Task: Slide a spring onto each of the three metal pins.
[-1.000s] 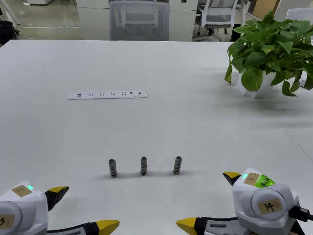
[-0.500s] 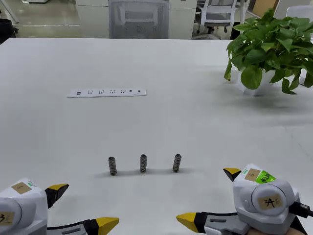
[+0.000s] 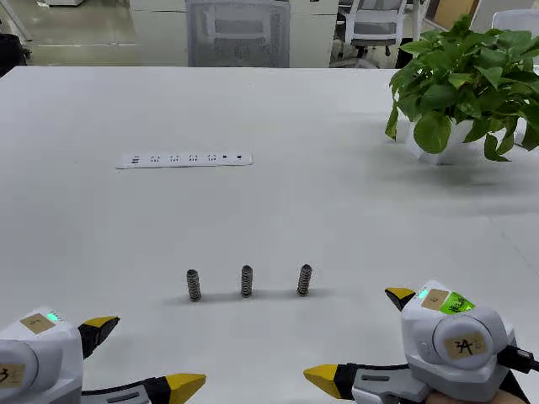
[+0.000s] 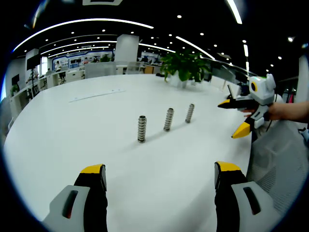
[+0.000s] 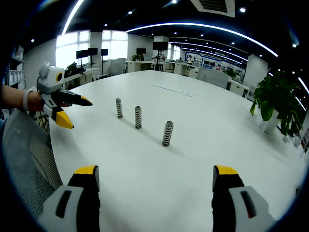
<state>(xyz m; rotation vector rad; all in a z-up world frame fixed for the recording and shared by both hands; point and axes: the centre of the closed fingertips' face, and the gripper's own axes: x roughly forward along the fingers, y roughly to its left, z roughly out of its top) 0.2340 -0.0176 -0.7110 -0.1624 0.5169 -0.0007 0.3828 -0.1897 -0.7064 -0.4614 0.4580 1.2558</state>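
Observation:
Three coil springs stand upright in a row on the white table, each seemingly on a pin: left spring, middle spring, right spring. No bare pin shows. My left gripper hovers open at the near left, short of the row, holding nothing. My right gripper is open at the near right, also with nothing in it. In the left gripper view the springs stand ahead of the open left gripper, with the right gripper off to the side. In the right gripper view the springs stand beyond the open right gripper, and the left gripper is beside them.
A white power strip lies flat farther back on the table. A potted green plant stands at the far right. Office chairs sit beyond the far edge.

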